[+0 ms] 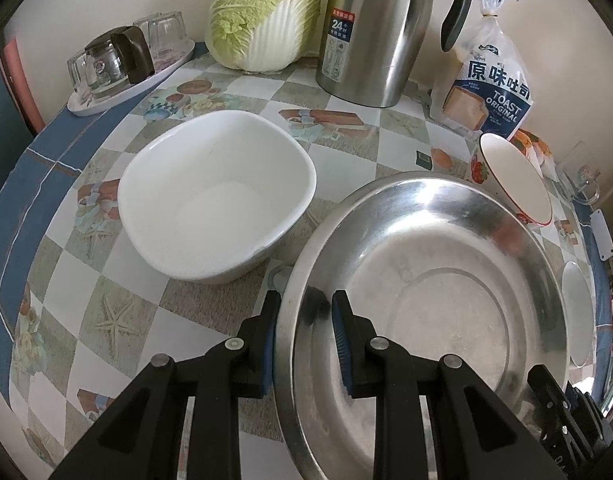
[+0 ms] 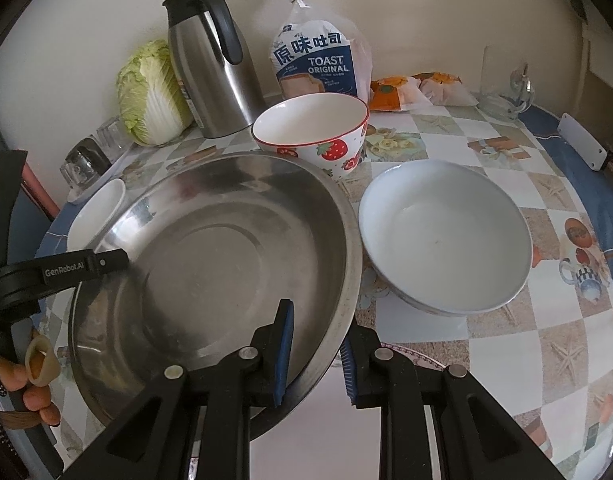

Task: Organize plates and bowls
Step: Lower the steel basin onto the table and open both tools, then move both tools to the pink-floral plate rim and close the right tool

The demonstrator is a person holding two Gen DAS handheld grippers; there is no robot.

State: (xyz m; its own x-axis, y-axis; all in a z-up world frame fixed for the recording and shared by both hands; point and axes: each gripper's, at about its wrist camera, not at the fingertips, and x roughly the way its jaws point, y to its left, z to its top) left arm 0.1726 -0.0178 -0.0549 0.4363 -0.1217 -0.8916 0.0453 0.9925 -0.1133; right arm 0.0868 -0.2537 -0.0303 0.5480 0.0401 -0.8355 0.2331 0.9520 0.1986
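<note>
You hold the steel basin [image 1: 426, 292] by its rim in both grippers, on the tabletop [image 1: 118, 312] among the other bowls.

Your left gripper [image 1: 302, 320] has its jaws nearly closed and clamped across the basin's left rim, your right gripper [image 2: 318, 344] likewise on the right rim; the square white bowl [image 1: 218, 196] sits just beside it on the left, the strawberry bowl [image 2: 318, 136] just behind, the round white bowl [image 2: 446, 236] just beside it on the right; whether the basin rests on the tabletop or hangs clear, I cannot tell; to nest well, I judge you should lift both sides evenly, keep it level, and clear neighbouring rims before moving across.
</note>
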